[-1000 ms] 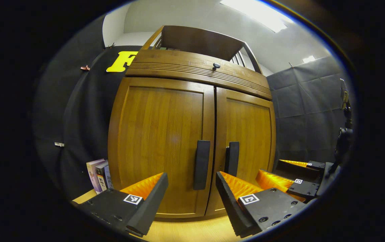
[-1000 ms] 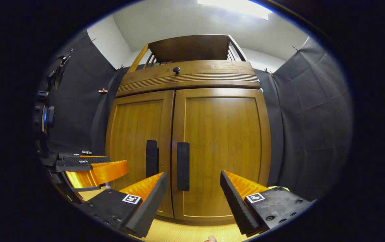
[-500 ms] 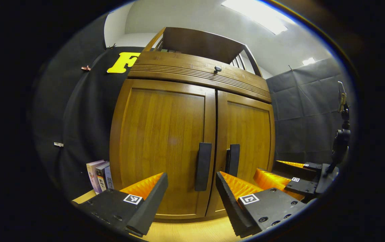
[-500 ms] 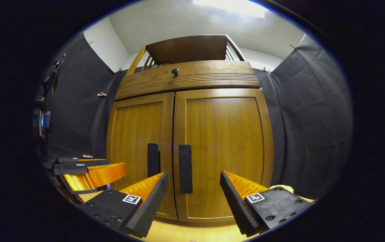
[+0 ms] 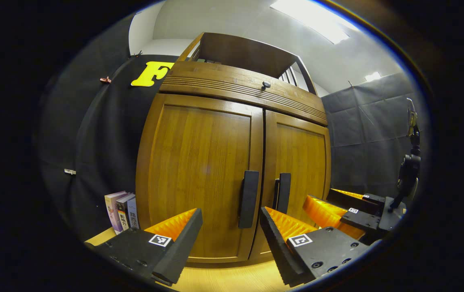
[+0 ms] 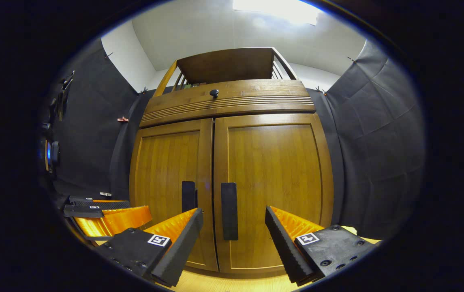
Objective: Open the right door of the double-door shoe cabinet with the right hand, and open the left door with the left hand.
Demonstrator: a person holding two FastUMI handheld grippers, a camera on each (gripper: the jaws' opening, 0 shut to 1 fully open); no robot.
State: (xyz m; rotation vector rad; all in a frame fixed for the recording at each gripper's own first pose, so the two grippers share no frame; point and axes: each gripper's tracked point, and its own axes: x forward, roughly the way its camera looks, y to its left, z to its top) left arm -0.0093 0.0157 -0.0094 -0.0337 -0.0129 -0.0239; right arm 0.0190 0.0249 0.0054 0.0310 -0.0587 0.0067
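Note:
A wooden double-door shoe cabinet (image 5: 199,170) (image 6: 272,178) stands on a light wood table, both doors closed. Each door carries a dark vertical handle near the centre seam: the left door handle (image 5: 249,198) (image 6: 189,196) and the right door handle (image 5: 283,192) (image 6: 229,211). My left gripper (image 5: 231,235) is open, a short way in front of the left door handle. My right gripper (image 6: 234,235) is open too, just before the right door handle. The right gripper (image 5: 347,211) also appears at the right of the left gripper view, and the left gripper (image 6: 102,213) at the left of the right gripper view.
Several books (image 5: 121,211) stand upright left of the cabinet. A drawer with a small knob (image 5: 265,85) (image 6: 214,93) runs above the doors, under an open railed shelf. A camera stand (image 5: 408,170) stands at the right. Black cloth walls enclose the booth.
Both grippers have crept a little nearer to the cabinet and shifted slightly, so the handles sit closer to their fingers. Doors stay closed; both grippers stay open.

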